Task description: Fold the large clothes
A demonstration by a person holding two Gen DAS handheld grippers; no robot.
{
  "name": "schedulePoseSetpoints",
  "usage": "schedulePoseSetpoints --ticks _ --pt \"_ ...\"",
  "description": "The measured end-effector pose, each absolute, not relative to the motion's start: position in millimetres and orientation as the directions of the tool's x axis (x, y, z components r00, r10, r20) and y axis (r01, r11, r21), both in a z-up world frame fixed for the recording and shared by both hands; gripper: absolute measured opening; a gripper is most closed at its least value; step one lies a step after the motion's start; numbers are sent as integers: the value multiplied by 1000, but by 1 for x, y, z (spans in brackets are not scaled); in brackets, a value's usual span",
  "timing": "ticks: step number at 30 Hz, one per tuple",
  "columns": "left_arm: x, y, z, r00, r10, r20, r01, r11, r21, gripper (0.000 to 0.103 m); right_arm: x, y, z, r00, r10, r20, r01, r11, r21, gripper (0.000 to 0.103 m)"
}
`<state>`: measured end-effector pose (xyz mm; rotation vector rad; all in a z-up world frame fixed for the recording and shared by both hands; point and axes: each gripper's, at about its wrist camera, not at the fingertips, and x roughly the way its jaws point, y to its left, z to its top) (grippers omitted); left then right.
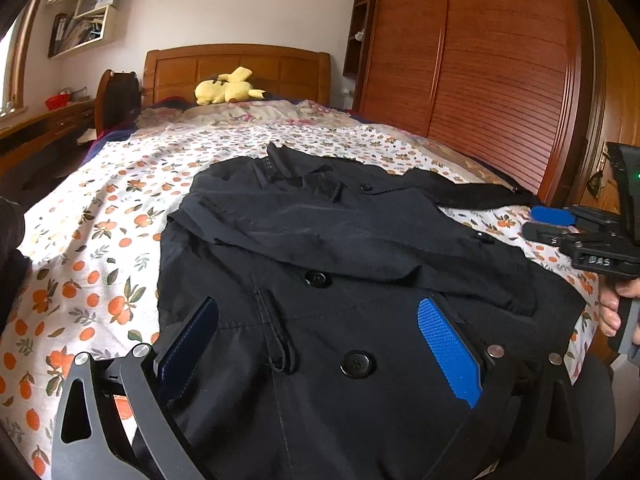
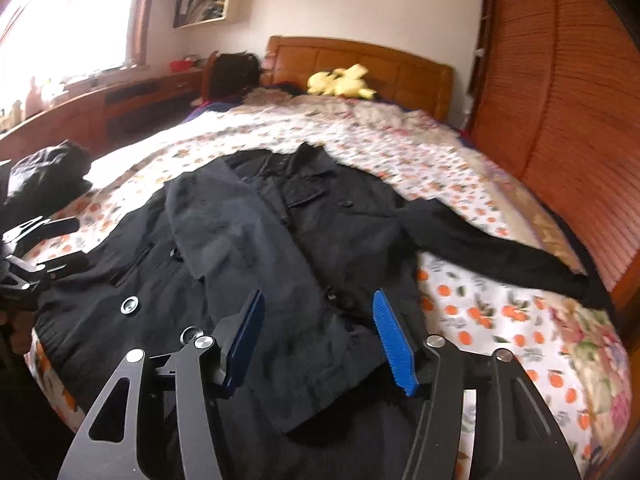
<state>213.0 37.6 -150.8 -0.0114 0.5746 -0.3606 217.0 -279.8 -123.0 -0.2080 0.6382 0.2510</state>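
Note:
A black coat [image 1: 328, 248] with large buttons lies spread on the bed, collar toward the headboard. Its left sleeve is folded across the front; the right sleeve [image 2: 500, 252] stretches out toward the wardrobe side. My left gripper [image 1: 320, 308] is open just above the coat's lower front, nothing between its blue pads [image 1: 448, 344]. My right gripper [image 2: 318, 302] is open above the coat's hem area [image 2: 320, 360], empty. The right gripper also shows in the left wrist view [image 1: 544, 222] at the bed's right edge; the left gripper shows in the right wrist view [image 2: 60, 240] at the left.
The bed has a white sheet [image 1: 100, 232] printed with oranges. A yellow plush toy [image 1: 226, 88] lies by the wooden headboard. A wooden wardrobe [image 1: 480, 60] stands right of the bed. A dark bundle of clothing [image 2: 48, 172] sits at the bed's left edge.

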Motion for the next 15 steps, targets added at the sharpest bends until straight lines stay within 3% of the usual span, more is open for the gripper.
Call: schedulePoseSetpoints --ticks 4,8,15 --pt "213 30 -154 777 -331 -535 333 938 -97 101 237 -279 -150 709 193 -678 -331 940 -79 39" --pt "211 21 -152 778 -323 -539 336 939 -78 101 253 -285 -178 657 176 -733 -332 941 -72 39" --pt "211 5 -136 783 -317 -535 340 938 -58 101 252 -291 -192 651 214 -728 -354 934 -42 38"
